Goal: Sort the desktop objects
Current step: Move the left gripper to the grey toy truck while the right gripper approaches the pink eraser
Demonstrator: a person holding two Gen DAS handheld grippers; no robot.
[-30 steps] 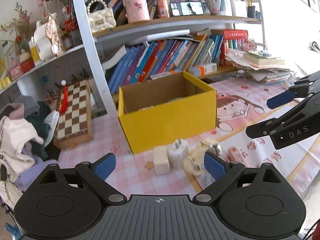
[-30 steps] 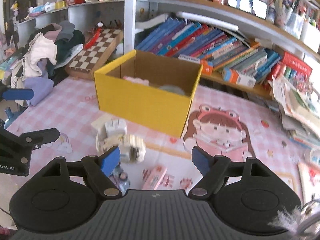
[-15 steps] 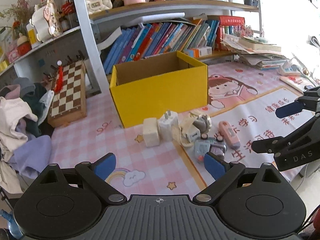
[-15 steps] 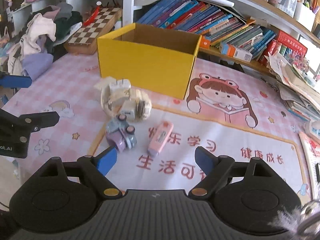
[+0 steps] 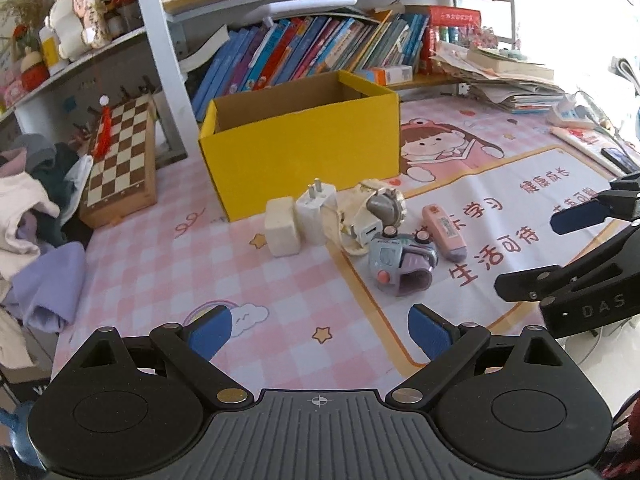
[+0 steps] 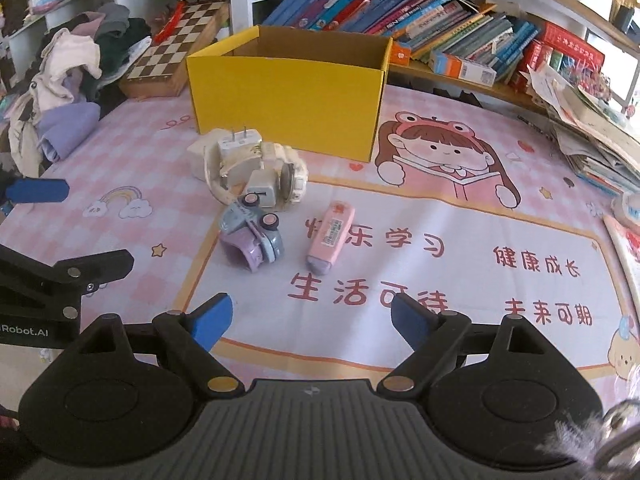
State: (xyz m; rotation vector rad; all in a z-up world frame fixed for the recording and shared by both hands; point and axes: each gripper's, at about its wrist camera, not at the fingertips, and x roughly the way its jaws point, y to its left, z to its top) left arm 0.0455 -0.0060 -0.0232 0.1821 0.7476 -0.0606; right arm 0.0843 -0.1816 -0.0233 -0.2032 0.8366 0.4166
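Note:
An open yellow cardboard box [image 5: 304, 148] [image 6: 288, 92] stands on the pink desk mat. In front of it lie a cream block charger [image 5: 282, 232], a white plug charger [image 5: 316, 214] [image 6: 238, 146], a cream watch with a cable [image 5: 376, 212] [image 6: 280, 176], a lilac toy car [image 5: 400, 264] [image 6: 252, 240] and a pink stick [image 5: 444, 232] [image 6: 330, 236]. My left gripper [image 5: 320, 334] [image 6: 68, 228] hangs open near the front left of the cluster. My right gripper [image 6: 312, 322] [image 5: 556, 248] is open too, short of the toy car and pink stick. Neither holds anything.
A wooden chessboard [image 5: 120, 164] and a heap of clothes [image 5: 36, 216] sit to the left of the box. Behind it a shelf carries a row of books [image 5: 312, 52]. Stacked papers [image 6: 592, 128] crowd the right end of the desk.
Both grippers have sunk and tipped down toward the desk. The small objects, once partly hidden by the fingers, now lie in full view ahead. The right jaws stand slightly wider.

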